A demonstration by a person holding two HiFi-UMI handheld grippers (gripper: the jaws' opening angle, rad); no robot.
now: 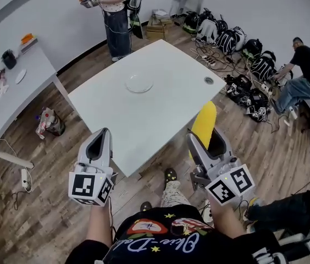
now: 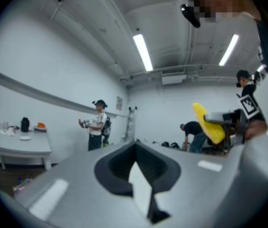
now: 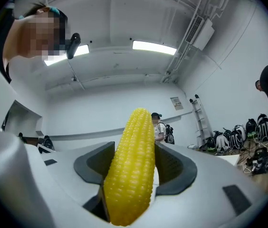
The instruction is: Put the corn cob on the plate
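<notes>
Right gripper view: entry one, right gripper (image 3: 135, 161). I see its jaws parted only by the width of the corn cob (image 3: 131, 172) and clamped on both of its flanks. The cob lies lengthwise along the jaws, with its thick end deep between them and its tapered tip reaching past the fingertips.

Entry two, left gripper (image 2: 135, 145). I read its jaws as brought together, tips meeting, with nothing between them.

Entry three, counter (image 1: 160, 120), white, taken from the head view. Both grippers are held off its near edge, the left one over the floor. The cob's tip overlaps the near right edge of the counter.

Entry four, plate (image 1: 139, 83). It is pale and round, lies toward the far side of the counter, and has nothing on it. The cob is well apart from it.

Entry five, person (image 1: 116, 15) standing beyond the counter's far edge, holding another gripper.
</notes>
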